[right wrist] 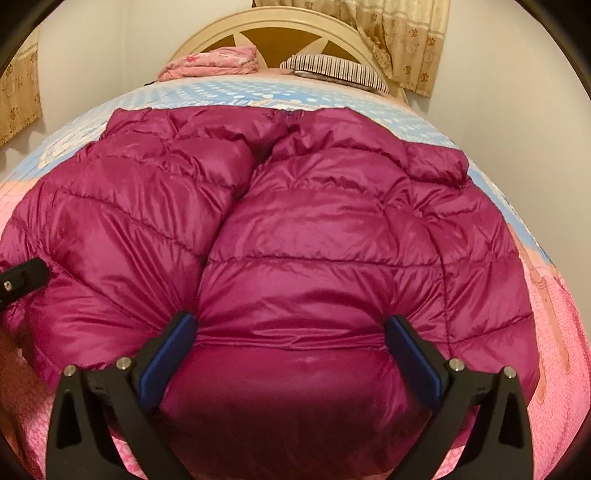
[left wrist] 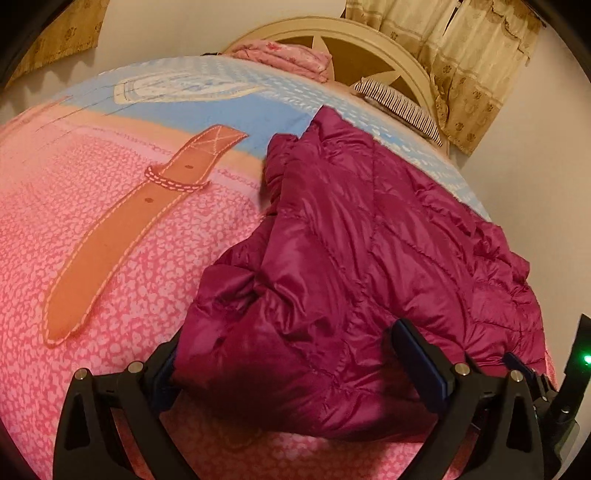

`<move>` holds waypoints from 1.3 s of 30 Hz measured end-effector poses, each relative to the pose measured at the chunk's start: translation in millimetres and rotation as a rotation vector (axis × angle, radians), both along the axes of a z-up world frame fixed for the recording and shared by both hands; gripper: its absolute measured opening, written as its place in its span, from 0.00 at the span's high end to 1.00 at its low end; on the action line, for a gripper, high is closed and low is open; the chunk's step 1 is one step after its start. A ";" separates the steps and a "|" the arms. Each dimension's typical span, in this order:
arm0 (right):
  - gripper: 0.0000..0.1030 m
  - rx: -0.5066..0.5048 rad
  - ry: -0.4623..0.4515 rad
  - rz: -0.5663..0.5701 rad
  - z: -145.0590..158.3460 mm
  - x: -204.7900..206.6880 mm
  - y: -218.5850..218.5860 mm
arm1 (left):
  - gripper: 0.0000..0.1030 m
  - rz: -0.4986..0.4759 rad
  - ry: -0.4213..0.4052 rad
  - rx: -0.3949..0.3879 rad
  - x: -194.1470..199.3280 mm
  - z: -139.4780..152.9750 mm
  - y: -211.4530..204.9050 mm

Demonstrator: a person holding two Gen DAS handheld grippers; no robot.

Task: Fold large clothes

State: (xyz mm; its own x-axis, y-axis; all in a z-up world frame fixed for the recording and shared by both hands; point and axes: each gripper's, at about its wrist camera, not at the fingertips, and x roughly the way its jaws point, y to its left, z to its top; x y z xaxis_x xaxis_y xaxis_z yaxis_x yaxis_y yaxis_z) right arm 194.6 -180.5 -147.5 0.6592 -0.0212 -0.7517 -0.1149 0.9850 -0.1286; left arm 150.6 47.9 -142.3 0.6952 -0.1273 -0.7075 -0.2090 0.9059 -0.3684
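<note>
A magenta quilted puffer jacket (right wrist: 314, 236) lies spread on the bed, collar toward the headboard. In the left wrist view it (left wrist: 362, 240) fills the right half, with a bunched sleeve at its near left corner. My left gripper (left wrist: 288, 354) is open, its blue-padded fingers (left wrist: 421, 354) straddling that near left corner. My right gripper (right wrist: 288, 332) is open, its fingers (right wrist: 410, 350) straddling the jacket's near hem at the middle. Nothing is clamped. The left gripper's edge (right wrist: 22, 280) shows at the far left of the right wrist view.
The bed cover (left wrist: 110, 229) is pink with a brown belt print and blue toward the head. A folded pink cloth (right wrist: 210, 62) and a striped pillow (right wrist: 332, 70) lie by the cream headboard (right wrist: 280, 22). Curtains (right wrist: 402, 33) hang behind.
</note>
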 end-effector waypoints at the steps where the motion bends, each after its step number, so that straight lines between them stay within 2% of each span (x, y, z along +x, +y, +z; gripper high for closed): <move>1: 0.00 -0.001 0.001 0.000 -0.3 0.3 0.5 | 0.02 -0.001 -0.007 0.002 -0.4 0.5 -1.2; 4: 0.00 -0.004 0.001 -0.001 -0.2 -0.7 2.4 | 0.02 -0.015 -0.006 0.018 0.3 -1.3 -2.8; 8: 0.00 -0.005 0.004 0.000 -0.3 0.1 4.2 | 0.03 -0.034 0.000 -0.041 6.0 -3.4 5.9; 12: 0.00 0.022 -0.011 -0.002 10.9 -20.0 -2.0 | 0.03 -0.052 -0.014 -0.040 0.9 -1.9 5.1; 14: 0.00 -0.014 -0.025 0.008 3.9 -28.9 2.8 | 0.06 -0.052 -0.025 -0.039 0.9 0.5 4.2; 17: 0.00 -0.013 0.000 0.013 -0.5 -23.6 2.1 | 0.52 -0.065 -0.036 -0.071 0.2 1.4 3.9; 22: 0.00 0.001 0.009 0.015 -0.9 -19.4 -0.2 | 0.70 -0.101 -0.059 -0.133 1.1 -4.7 1.7; 23: 0.00 -0.002 0.008 0.015 -0.3 -19.1 0.1 | 0.79 -0.105 -0.067 -0.144 1.1 -4.4 2.2; 24: 0.00 0.000 0.009 0.016 0.1 -19.2 0.0 | 0.83 -0.108 -0.077 -0.153 0.9 -3.4 4.2; 26: 0.00 0.033 0.003 0.022 3.8 -21.6 -5.4 | 0.88 -0.107 -0.101 -0.153 -1.6 2.1 10.9; 29: 0.00 0.086 -0.050 0.055 17.9 -33.5 -16.0 | 0.90 -0.105 -0.124 -0.158 -6.9 8.8 25.6; 32: 0.00 0.117 -0.109 0.048 31.4 -47.6 -25.7 | 0.90 -0.087 -0.133 -0.134 -12.8 12.8 39.2; 35: 0.00 0.140 -0.144 0.003 41.8 -53.8 -37.8 | 0.90 -0.046 -0.151 -0.062 -22.6 23.4 55.6; 39: 0.00 0.156 -0.157 -0.061 51.0 -56.5 -58.9 | 0.91 -0.026 -0.223 0.082 -31.3 65.5 55.1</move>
State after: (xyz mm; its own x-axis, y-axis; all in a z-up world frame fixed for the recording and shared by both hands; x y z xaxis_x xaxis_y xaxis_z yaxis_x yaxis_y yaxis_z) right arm 138.2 -239.4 -96.5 0.7692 0.0442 -0.6374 -0.0453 0.9989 0.0145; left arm 119.3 103.0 -76.8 0.8324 -0.0955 -0.5458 -0.1069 0.9389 -0.3273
